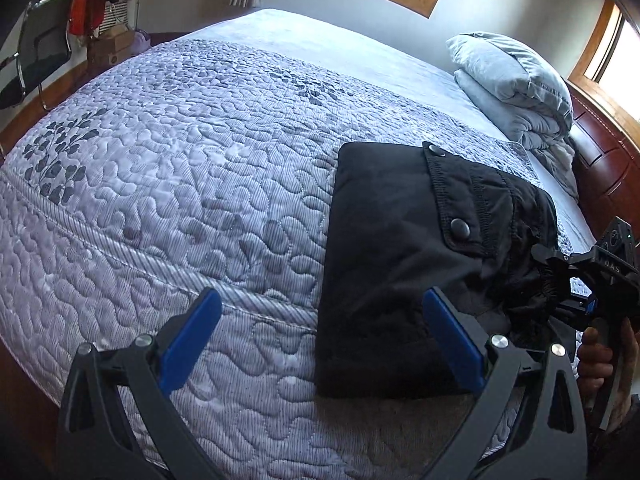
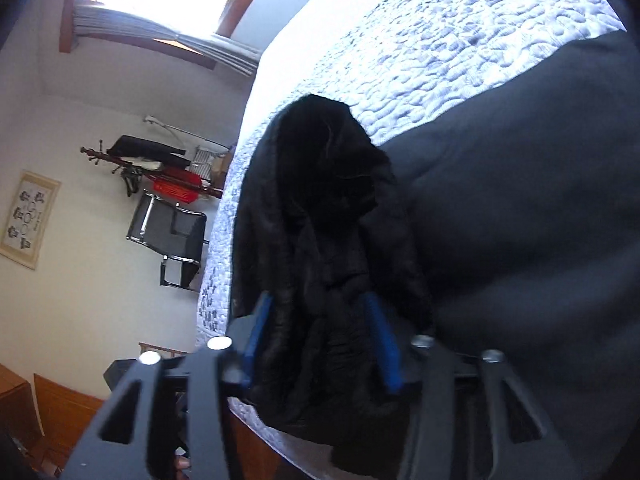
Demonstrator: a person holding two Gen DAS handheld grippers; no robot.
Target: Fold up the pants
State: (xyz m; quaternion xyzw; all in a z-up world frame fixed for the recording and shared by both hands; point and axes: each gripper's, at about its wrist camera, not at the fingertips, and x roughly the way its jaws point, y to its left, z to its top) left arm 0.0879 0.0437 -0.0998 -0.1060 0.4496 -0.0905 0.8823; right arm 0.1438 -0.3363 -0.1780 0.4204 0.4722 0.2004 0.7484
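Note:
Black pants (image 1: 400, 264) lie folded into a compact rectangle on the quilted bed, pocket flap with snaps on top. My left gripper (image 1: 320, 308) is open and empty, hovering above the fold's near left edge. My right gripper (image 2: 316, 312) is shut on a bunched end of the pants (image 2: 320, 216) at the fold's right side; it also shows at the right edge of the left wrist view (image 1: 560, 276). The rest of the pants (image 2: 520, 208) fills the right of the right wrist view.
The bed has a lavender quilted bedspread (image 1: 180, 168). Folded grey bedding (image 1: 516, 84) sits by the wooden headboard (image 1: 600, 152). A black chair (image 1: 36, 56) and a coat rack with red items (image 1: 86, 4) stand beyond the bed.

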